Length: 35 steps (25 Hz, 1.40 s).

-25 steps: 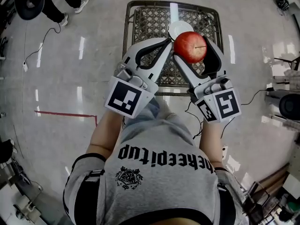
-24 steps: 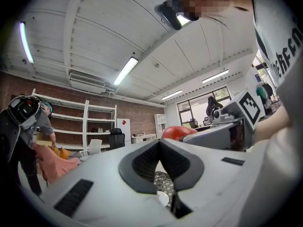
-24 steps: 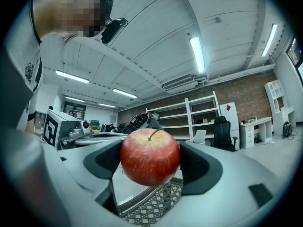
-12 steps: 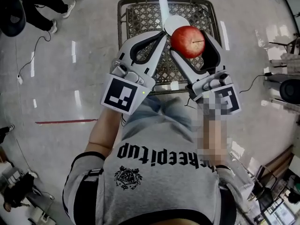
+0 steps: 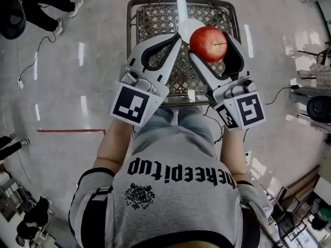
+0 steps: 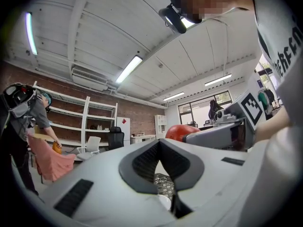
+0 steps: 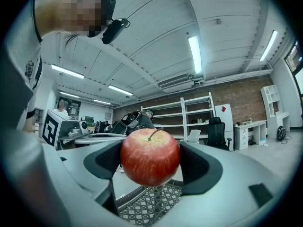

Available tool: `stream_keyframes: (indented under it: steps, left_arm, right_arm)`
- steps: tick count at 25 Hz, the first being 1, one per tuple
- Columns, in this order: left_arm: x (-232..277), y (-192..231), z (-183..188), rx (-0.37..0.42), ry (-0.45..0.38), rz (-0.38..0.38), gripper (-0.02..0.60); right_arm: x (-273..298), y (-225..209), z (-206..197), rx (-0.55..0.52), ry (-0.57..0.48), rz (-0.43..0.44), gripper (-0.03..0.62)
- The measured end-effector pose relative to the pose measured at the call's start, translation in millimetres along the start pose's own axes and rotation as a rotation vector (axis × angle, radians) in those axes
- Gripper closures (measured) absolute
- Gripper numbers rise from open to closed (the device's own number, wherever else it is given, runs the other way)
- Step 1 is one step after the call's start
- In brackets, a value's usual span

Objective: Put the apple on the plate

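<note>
A red apple (image 5: 208, 44) hangs above a wire-mesh bench (image 5: 153, 20), clamped between the two jaws of the right claw (image 5: 211, 41). The jaws press its sides at about the widest part. The right gripper view shows the dark padded hollows cupping the fruit, with the stem showing on top.

The left claw (image 5: 179, 37), just beside it on the left, has its jaw tips brought together on nothing.

Beneath the apple, a little to its far left, a round white plate (image 5: 186, 28) sits on the far half of the bench, partly covered by the fruit in the head view. The apple is not yet on it.

The apple looks firm, smooth and waxy, streaked red over yellow. A round, slick body like this would likely roll if let go from any height, and would bruise if squeezed hard or dropped. A hold across its middle, as now, seems the safest.

The bench is a lattice of grey metal inside a tubular frame. Both claws are smooth pale-grey plastic with black liners.
</note>
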<state>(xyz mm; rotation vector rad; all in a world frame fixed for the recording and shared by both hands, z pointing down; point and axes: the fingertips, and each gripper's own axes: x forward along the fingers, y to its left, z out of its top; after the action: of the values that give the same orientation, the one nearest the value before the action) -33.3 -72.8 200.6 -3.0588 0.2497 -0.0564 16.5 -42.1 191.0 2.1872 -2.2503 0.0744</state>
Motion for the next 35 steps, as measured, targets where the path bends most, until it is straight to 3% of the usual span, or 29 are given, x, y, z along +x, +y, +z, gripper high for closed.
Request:
stream_keyframes:
  steps: [23,35]
  left_arm:
    - [80,-13,-8,-0.016,0.037,0.276,0.568]
    - [105,-25,-19,-0.009,0.055,0.4,0.568]
  right_arm:
    - [20,-97,-20,0.004,0.056,0.261,0.195]
    - [39,-131,-62,0.027,0.105,0.381,0.195]
